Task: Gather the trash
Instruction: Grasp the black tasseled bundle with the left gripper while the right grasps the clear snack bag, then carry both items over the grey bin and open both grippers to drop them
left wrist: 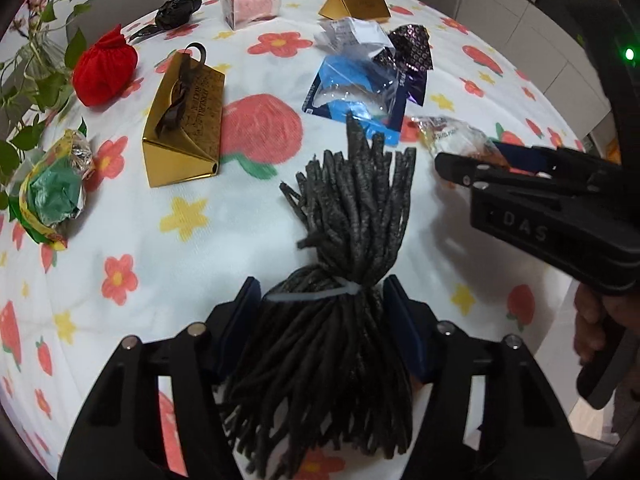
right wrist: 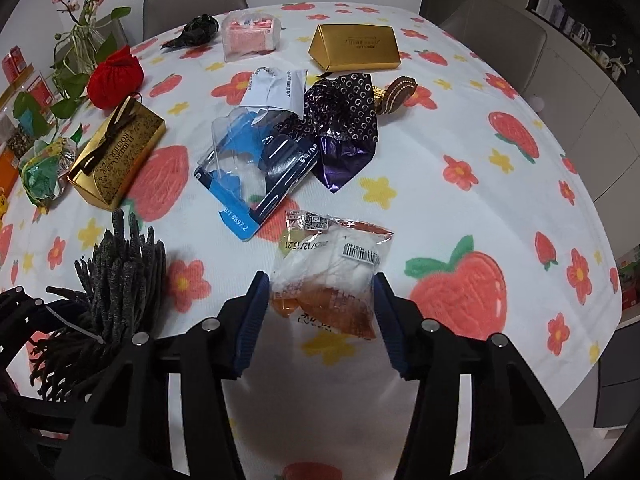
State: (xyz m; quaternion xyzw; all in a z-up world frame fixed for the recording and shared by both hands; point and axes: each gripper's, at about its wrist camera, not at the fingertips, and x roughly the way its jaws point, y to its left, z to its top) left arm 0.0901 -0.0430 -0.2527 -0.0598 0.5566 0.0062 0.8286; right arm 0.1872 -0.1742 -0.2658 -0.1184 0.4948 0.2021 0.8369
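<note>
A bundle of dark grey cords, tied with a white zip tie, lies on the flowered tablecloth. It fills the gap of my left gripper, and both blue pads press on its sides at the tie. The same bundle shows at the left of the right wrist view. A clear food wrapper with white and orange contents and a barcode lies flat between the fingers of my right gripper. Those pads flank it without squeezing it. The right gripper also shows side-on in the left wrist view.
Further back lie a blue blister pack, a purple patterned wrapper, white paper, two gold boxes, a red cloth ball, a pink pack and a green foil wrapper. A plant vase and chairs stand at the far edge.
</note>
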